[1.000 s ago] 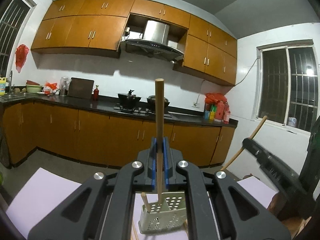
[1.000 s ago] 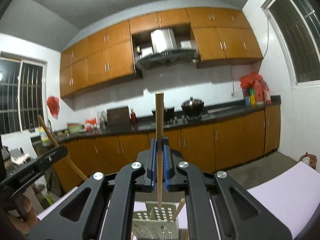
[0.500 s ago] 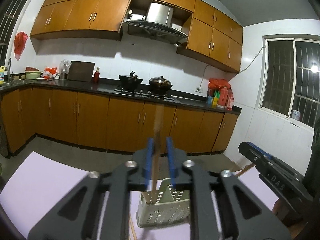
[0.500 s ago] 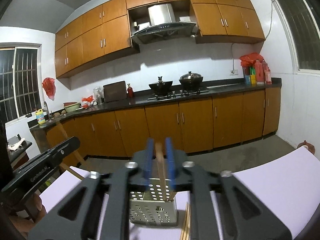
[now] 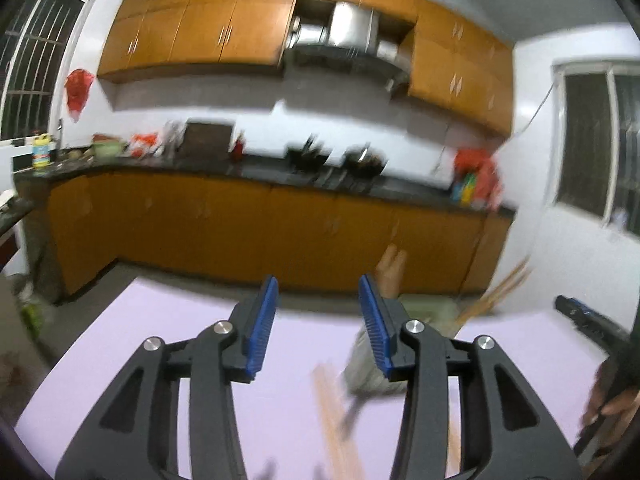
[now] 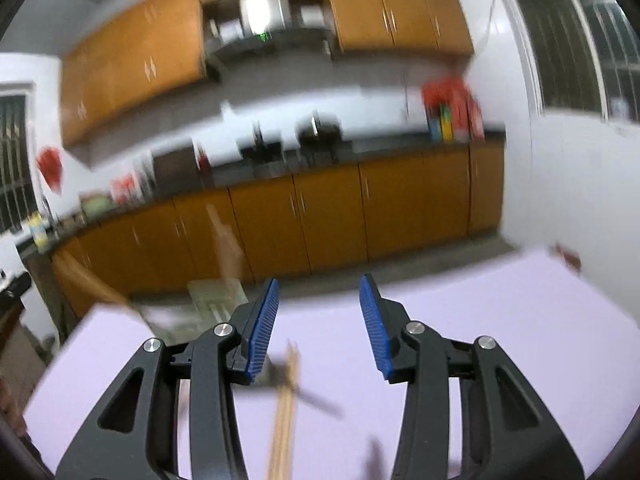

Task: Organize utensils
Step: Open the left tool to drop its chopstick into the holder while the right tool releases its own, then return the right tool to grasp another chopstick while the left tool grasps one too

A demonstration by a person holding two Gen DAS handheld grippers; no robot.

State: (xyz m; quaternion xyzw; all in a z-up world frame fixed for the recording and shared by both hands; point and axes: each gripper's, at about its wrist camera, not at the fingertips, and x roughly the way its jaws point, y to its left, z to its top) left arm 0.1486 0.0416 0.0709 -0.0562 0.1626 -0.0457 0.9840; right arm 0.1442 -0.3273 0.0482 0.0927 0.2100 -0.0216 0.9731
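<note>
Both views are motion-blurred. My left gripper (image 5: 318,320) is open and empty above the lilac table mat (image 5: 160,344). The pale perforated utensil holder (image 5: 372,364) stands just right of it, with wooden chopsticks (image 5: 390,272) sticking up out of it. More chopsticks (image 5: 332,404) lie on the mat in front. My right gripper (image 6: 318,320) is open and empty. The holder (image 6: 212,296) is to its upper left with a chopstick (image 6: 226,240) standing in it. Loose chopsticks (image 6: 286,408) lie on the mat below the right gripper.
The other gripper shows at the right edge of the left wrist view (image 5: 592,324). A kitchen counter (image 5: 280,172) with pots and orange cabinets runs behind the table. The mat's far edge (image 6: 440,280) lies close beyond the grippers.
Both grippers have opened and let go of their chopsticks, which now stand in the holder. Both grippers have swung apart, so the holder sits off-centre in each view.
</note>
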